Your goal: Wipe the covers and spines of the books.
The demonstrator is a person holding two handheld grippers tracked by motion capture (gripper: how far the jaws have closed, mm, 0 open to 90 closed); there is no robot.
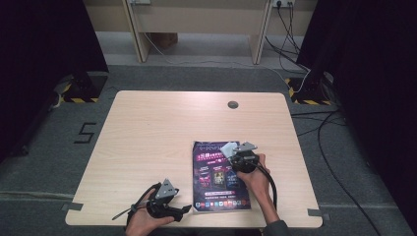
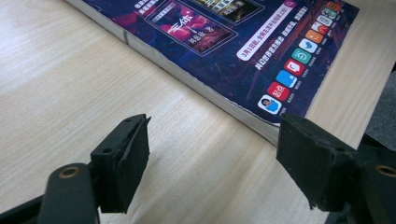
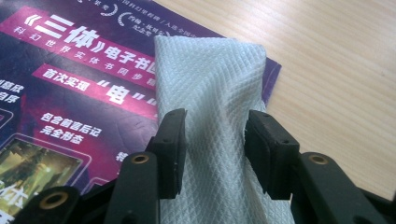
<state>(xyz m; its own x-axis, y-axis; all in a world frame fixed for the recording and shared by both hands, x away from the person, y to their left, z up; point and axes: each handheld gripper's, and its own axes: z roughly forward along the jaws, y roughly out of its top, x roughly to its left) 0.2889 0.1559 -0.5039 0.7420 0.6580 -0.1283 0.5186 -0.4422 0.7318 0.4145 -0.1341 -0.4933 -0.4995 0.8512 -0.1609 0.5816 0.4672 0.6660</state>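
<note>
right gripper (image 3: 215,140) grips one white cloth (image 3: 210,84) (folded) on one book (image 3: 70,93); left gripper (image 2: 210,154) open, empty.

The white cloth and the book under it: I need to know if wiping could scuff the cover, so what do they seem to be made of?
The white cloth looks like a soft nonwoven or paper wipe: matte, embossed in a fine diamond grid, folding limply in the right gripper. The book seems paper with a coated, slightly glossy printed cover; its page edges show as a pale stack.
</note>
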